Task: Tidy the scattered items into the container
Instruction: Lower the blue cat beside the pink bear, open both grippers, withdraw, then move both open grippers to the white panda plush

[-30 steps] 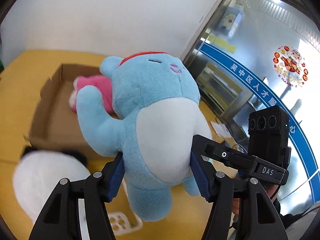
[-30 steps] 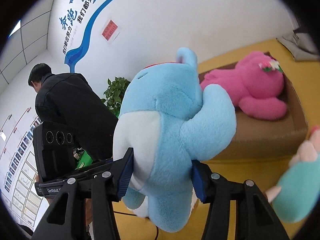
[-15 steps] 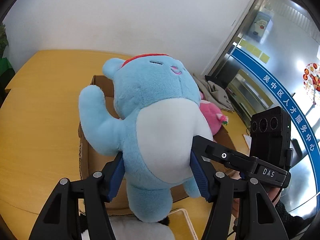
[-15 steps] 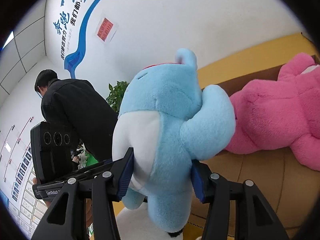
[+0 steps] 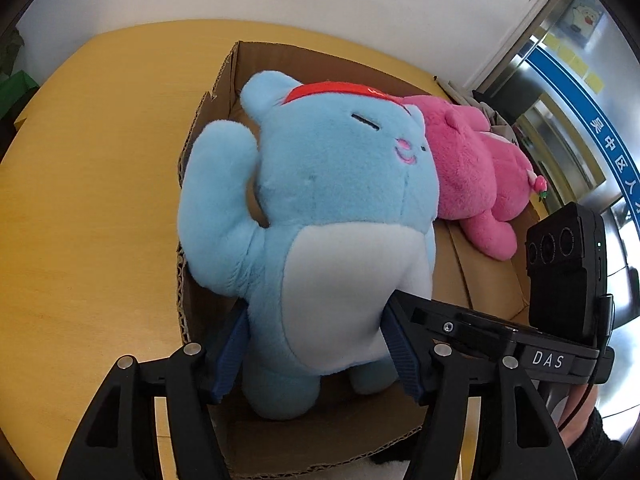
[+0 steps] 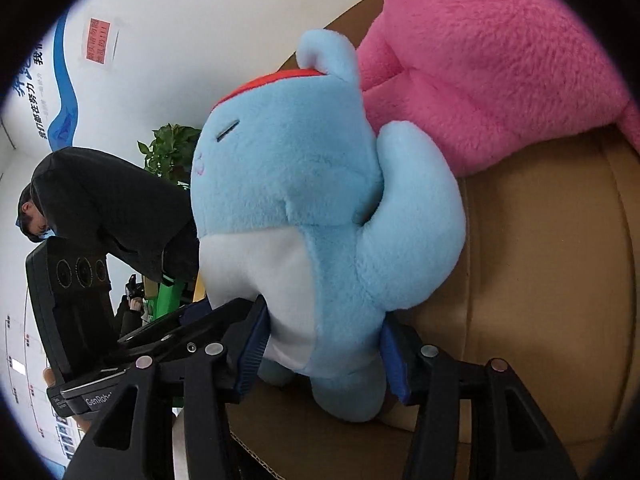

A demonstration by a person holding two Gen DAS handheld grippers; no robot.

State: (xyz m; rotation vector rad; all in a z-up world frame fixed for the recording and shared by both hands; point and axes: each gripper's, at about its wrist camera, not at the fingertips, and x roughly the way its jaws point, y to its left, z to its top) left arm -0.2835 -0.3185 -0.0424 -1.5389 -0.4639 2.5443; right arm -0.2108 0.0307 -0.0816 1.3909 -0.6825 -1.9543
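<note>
A light blue plush toy (image 5: 332, 208) with a white belly and a red band on its head is held by both grippers. My left gripper (image 5: 316, 344) is shut on its lower body, and my right gripper (image 6: 324, 344) is shut on the same part from the other side. The blue plush (image 6: 304, 208) hangs inside the open cardboard box (image 5: 224, 84), low over its floor. A pink plush toy (image 5: 480, 184) lies in the box just behind it; in the right wrist view the pink plush (image 6: 488, 64) touches the blue toy's head.
The box stands on a yellow wooden table (image 5: 92, 184). A white plush (image 5: 384, 472) shows at the near edge below the box. A person in black (image 6: 100, 208) bends over beyond the table, with a green plant (image 6: 168, 148) behind. Glass doors (image 5: 560, 128) are at right.
Both grippers have carried the blue plush forward and down, from above the table and box edge into the box beside the pink plush. The grip has not changed.
</note>
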